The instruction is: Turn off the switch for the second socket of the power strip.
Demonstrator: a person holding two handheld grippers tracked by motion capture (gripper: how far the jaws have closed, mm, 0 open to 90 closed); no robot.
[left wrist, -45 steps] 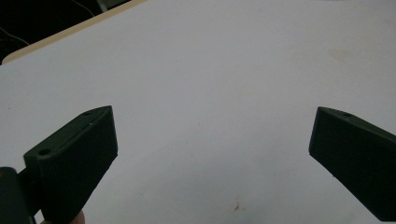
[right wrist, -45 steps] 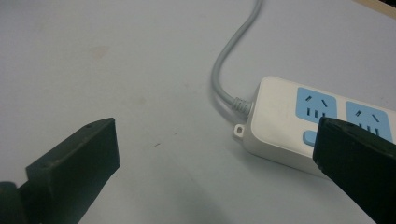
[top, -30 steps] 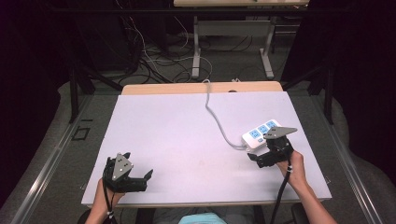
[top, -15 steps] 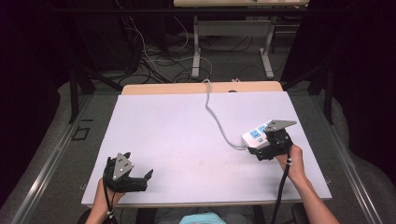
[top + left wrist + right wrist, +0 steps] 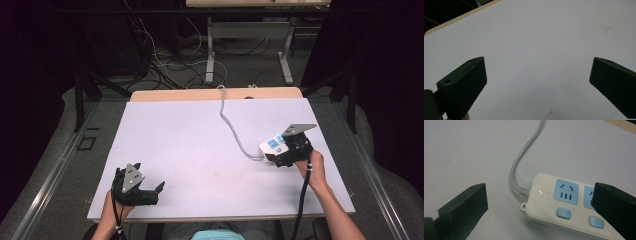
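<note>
White and blue, the power strip [image 5: 571, 208] lay near the table's [image 5: 190, 135] right edge, its grey cord [image 5: 524, 165] curving away toward the far side. I had the right gripper [image 5: 539, 207] just above its cord end, jaws spread wide, gripping nothing. My left gripper [image 5: 537, 82] sat well apart at the near left corner, jaws equally wide over bare tabletop.

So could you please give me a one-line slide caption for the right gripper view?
Open right gripper poised over a white power strip with blue sockets, its grey cord curving away.
</note>
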